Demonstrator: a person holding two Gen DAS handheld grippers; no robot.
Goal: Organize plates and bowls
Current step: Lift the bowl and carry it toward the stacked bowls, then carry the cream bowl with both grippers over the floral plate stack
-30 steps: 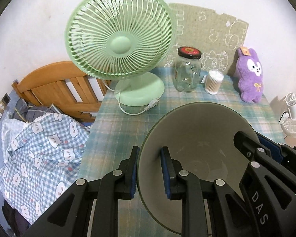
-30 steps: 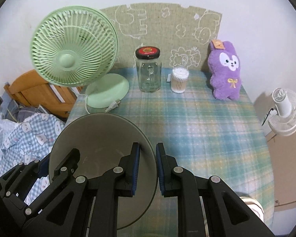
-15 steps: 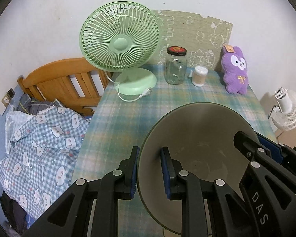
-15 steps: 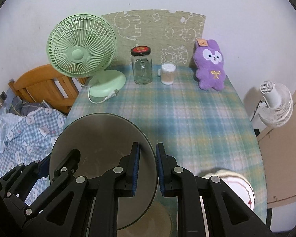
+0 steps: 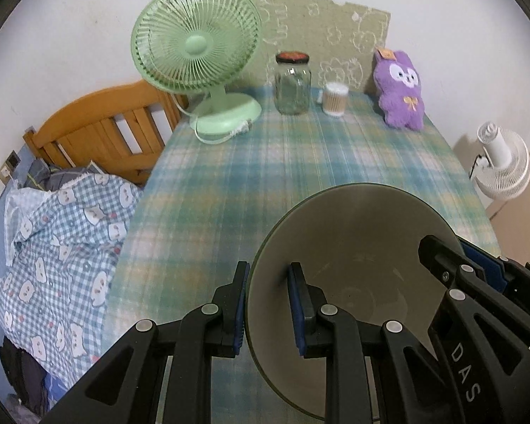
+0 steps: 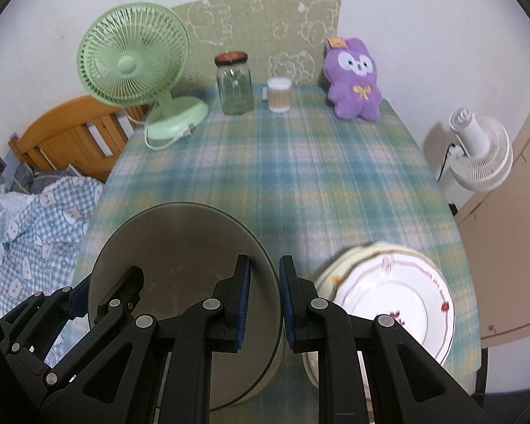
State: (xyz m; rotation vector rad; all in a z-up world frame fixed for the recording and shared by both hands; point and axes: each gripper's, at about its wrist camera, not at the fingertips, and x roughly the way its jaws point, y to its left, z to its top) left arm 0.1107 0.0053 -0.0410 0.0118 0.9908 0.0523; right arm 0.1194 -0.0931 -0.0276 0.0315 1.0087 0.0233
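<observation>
A large grey-green bowl (image 5: 357, 247) hangs above the near part of the plaid table, gripped on both sides. My left gripper (image 5: 270, 309) is shut on its left rim, one pad inside and one outside. My right gripper (image 6: 264, 304) is shut on the right rim of the same bowl (image 6: 176, 258). In the left wrist view the right gripper's fingers (image 5: 455, 275) show at the bowl's far side. A stack of white plates with red floral trim (image 6: 388, 300) lies on the table just right of the right gripper, close to the table's near edge.
At the table's back stand a green desk fan (image 6: 134, 70), a glass jar with a dark lid (image 6: 234, 84), a cotton swab tub (image 6: 279, 95) and a purple plush toy (image 6: 353, 81). A wooden bed with checked bedding (image 5: 60, 233) lies left. A white fan (image 6: 477, 155) stands right.
Both grippers and the bowl have drawn back toward the near edge of the table; the back objects look smaller, and the plate stack has come into the right wrist view.
</observation>
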